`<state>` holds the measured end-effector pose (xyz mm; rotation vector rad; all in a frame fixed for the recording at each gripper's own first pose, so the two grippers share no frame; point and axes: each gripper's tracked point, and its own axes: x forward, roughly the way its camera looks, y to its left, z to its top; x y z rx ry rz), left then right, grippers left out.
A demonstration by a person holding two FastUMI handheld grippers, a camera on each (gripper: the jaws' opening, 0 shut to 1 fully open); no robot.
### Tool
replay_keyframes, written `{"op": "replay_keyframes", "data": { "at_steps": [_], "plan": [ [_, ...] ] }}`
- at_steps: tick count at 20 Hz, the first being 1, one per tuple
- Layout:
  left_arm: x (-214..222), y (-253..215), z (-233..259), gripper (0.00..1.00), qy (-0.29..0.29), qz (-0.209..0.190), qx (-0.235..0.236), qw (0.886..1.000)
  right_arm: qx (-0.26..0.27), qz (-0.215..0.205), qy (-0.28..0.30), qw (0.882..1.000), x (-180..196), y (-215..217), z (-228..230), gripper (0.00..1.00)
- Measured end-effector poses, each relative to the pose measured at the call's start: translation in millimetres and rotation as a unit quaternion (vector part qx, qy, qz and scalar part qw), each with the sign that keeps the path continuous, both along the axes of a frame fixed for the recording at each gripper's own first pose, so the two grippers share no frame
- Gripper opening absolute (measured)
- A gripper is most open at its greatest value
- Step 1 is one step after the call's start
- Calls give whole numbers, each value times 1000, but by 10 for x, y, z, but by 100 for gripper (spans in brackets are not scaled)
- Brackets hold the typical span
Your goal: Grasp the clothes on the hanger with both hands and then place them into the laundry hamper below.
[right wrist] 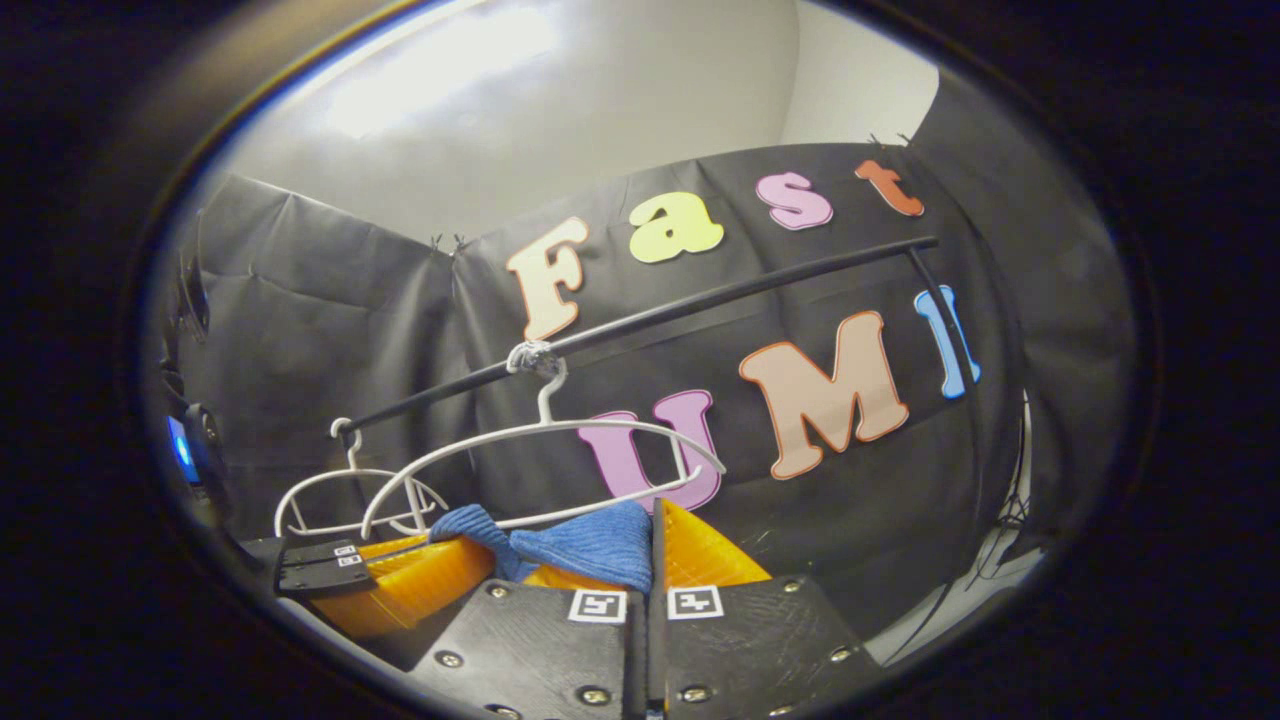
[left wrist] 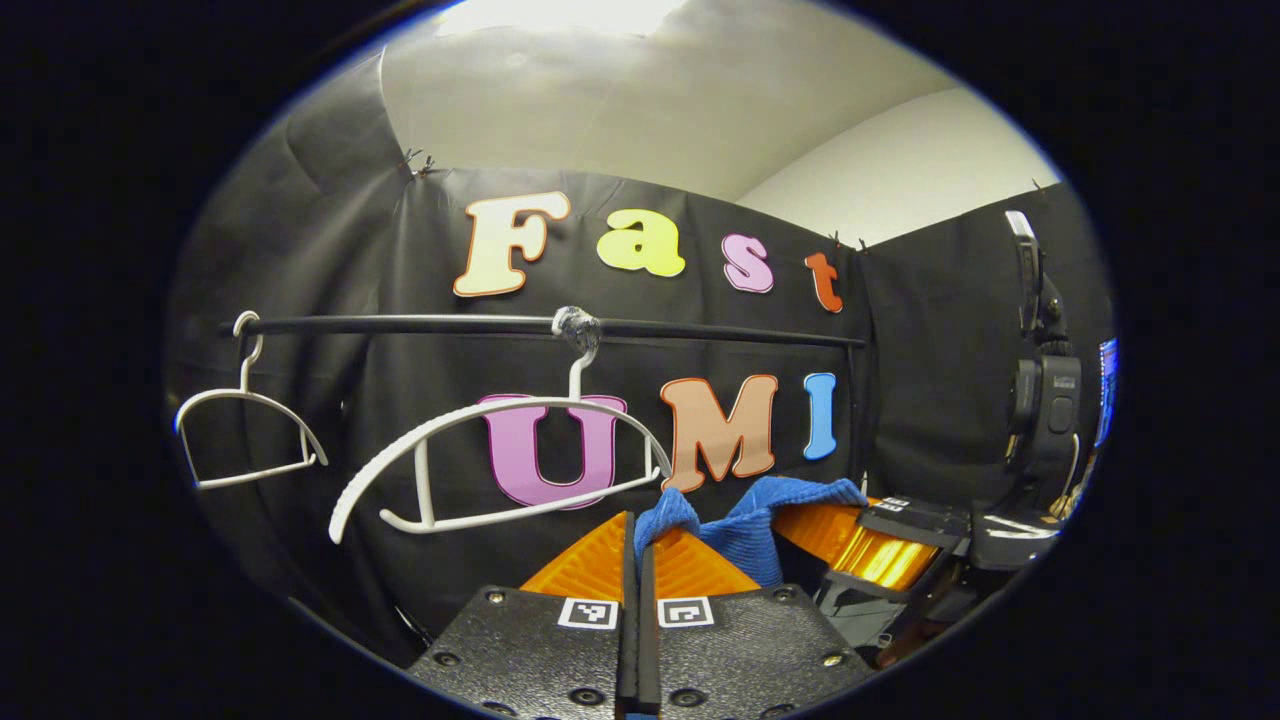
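The blue garment [left wrist: 745, 525] sits low centre in both views, off the white hanger [left wrist: 500, 450] and stretched between the left gripper [left wrist: 636, 545] and right gripper [right wrist: 652, 540], both clenched on it — I'd lower both hands evenly toward the hamper.

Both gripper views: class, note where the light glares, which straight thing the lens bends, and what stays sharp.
Left gripper view: the ceiling glares white at the top; the rail bows slightly; the hanger and blue cloth are sharp. Right gripper view: a softer bright patch on the ceiling; the rail slants and curves; the cloth is sharp.
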<state>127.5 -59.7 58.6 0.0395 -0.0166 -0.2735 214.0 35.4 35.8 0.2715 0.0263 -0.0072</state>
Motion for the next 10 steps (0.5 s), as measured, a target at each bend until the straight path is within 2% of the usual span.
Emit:
{"op": "replay_keyframes", "data": {
  "at_steps": [4,6,10],
  "plan": [
    [171,70,-312,0,18,14,8,1000,-29,-23,18,999,85,-191,-199,1],
    [295,74,-453,0,15,14,8,1000,-27,-17,26,999,168,-159,-322,1],
    [496,288,-819,0,34,48,17,998,-30,-1,42,999,318,-16,-552,1]
  ]
}}
